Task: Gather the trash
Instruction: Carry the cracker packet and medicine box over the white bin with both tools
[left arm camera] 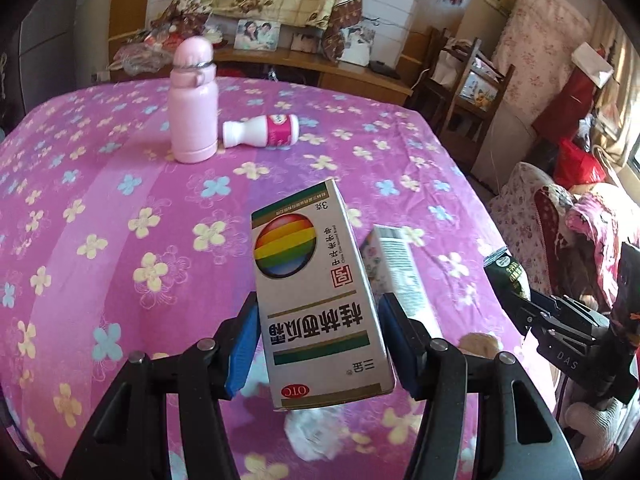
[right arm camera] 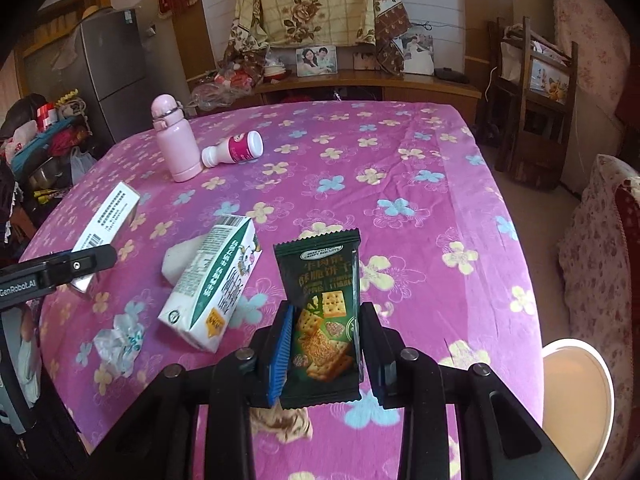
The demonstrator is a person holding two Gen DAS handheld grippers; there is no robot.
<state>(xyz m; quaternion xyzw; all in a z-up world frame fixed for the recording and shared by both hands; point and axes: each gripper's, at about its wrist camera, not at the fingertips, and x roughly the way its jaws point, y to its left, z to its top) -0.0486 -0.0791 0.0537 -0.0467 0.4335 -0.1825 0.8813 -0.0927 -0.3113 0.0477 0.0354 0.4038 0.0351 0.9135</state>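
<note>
Left tongs [left arm camera: 318, 344] clamp a white medicine box [left arm camera: 316, 300] held above the worktop [left arm camera: 120, 208] — right tongs [right arm camera: 326, 354] grip a green biscuit packet [right arm camera: 324, 316], also lifted. Milk carton [right arm camera: 212, 288] and crumpled wrapper [right arm camera: 118, 342] lie on the floral cloth nearby; pink flask [right arm camera: 174, 140] stands at the far side — a small white bottle [right arm camera: 236, 149] lies just beside it.

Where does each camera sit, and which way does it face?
Left wrist: on the left gripper, facing across the table; it holds a medicine box; the right gripper shows at right.
Right wrist: on the right gripper, holding a biscuit packet; the left gripper shows at left.
Shared: pink flask, small bottle, milk carton.
</note>
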